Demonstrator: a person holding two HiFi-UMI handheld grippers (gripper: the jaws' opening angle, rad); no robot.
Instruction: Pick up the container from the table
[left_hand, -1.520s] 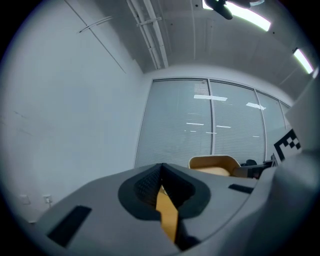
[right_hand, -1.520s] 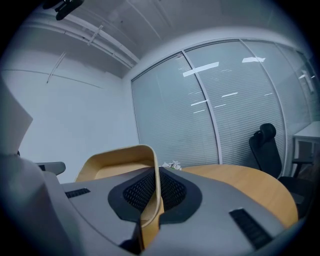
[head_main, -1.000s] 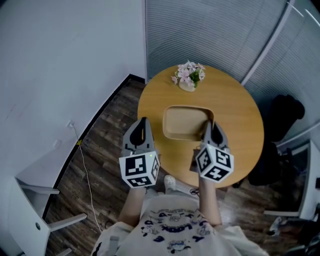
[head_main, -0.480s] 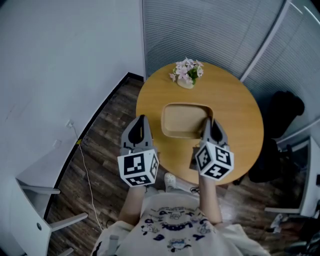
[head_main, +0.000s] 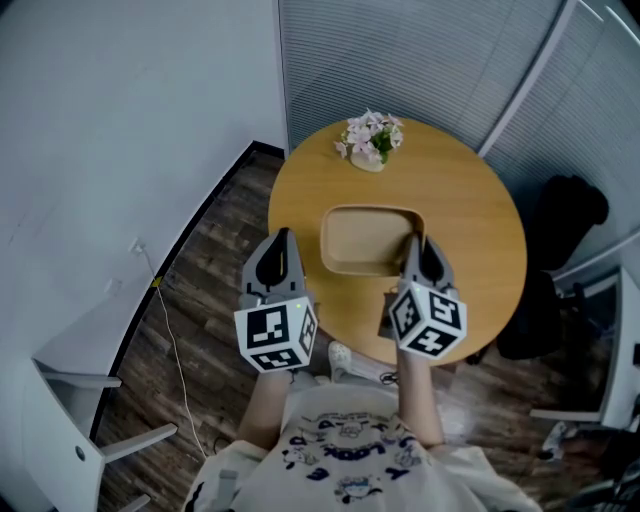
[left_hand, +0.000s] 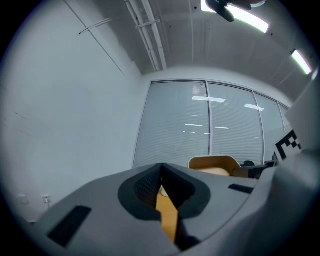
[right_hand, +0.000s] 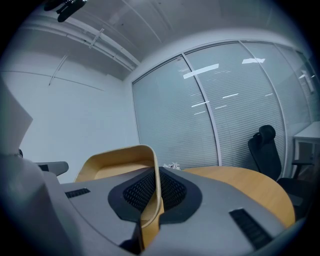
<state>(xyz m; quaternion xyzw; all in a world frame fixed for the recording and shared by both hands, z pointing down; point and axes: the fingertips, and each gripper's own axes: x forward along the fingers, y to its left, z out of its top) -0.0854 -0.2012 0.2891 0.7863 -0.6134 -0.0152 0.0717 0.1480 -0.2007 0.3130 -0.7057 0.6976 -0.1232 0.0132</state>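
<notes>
A shallow light-wood container (head_main: 365, 238) lies in the middle of the round wooden table (head_main: 470, 230). My right gripper (head_main: 415, 245) is at its near right corner, shut on the container's thin rim (right_hand: 152, 170), which runs up between the two dark pads. My left gripper (head_main: 280, 238) hangs over the table's left edge, left of the container and apart from it. Its jaws are shut with nothing in them; the left gripper view shows only a strip of table past them and the container (left_hand: 212, 162) off to the right.
A small pot of pink flowers (head_main: 368, 138) stands at the table's far edge. A dark office chair (head_main: 560, 260) is to the right, a white chair (head_main: 60, 420) at lower left. A thin cable (head_main: 170, 330) trails over the wood floor beside the wall.
The head view has drifted, so table, flowers and container sit slightly higher and further left. Both grippers keep their places and the right one's hold on the rim is the same.
</notes>
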